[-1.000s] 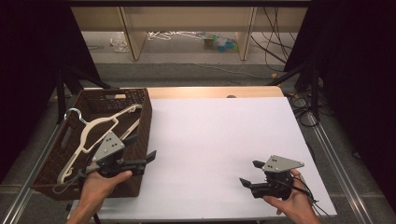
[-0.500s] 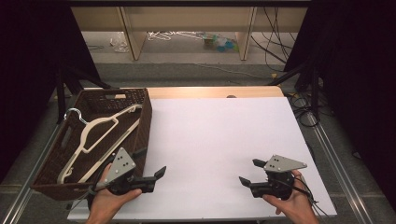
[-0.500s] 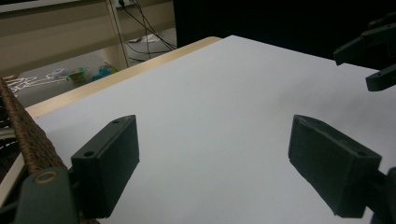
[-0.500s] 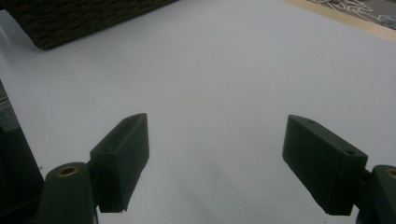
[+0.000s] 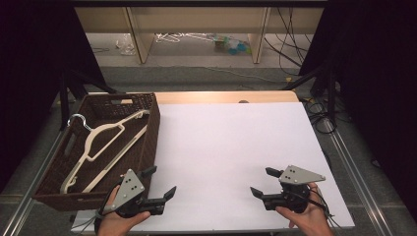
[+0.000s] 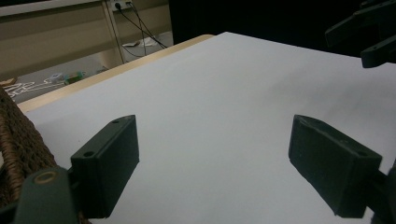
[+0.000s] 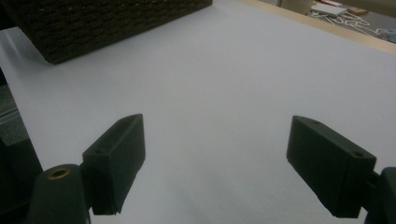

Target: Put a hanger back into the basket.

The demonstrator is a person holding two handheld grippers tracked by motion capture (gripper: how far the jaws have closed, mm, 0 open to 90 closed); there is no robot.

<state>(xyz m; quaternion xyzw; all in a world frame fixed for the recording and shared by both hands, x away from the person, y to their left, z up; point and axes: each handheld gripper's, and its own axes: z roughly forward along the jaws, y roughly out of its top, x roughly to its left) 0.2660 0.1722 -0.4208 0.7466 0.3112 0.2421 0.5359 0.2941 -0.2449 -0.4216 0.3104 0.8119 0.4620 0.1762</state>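
1. My left gripper (image 5: pixel 158 183) is drawing back off the basket (image 5: pixel 147 142), jaws spread and empty; my right gripper (image 5: pixel 262 183) has just been widening, nothing between.
2. The hanger (image 5: pixel 101 143) is lying in the basket beyond my left jaws; released, I judge.

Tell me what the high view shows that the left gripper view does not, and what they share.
High view alone: the cream hangers lying inside the brown wicker basket, and the person's hands around both hand-held grippers. Left gripper view alone: a close look along the left hand-held gripper, its jaws wide apart with nothing between them. Shared: the white table top, the basket's wall, and the right hand-held gripper.
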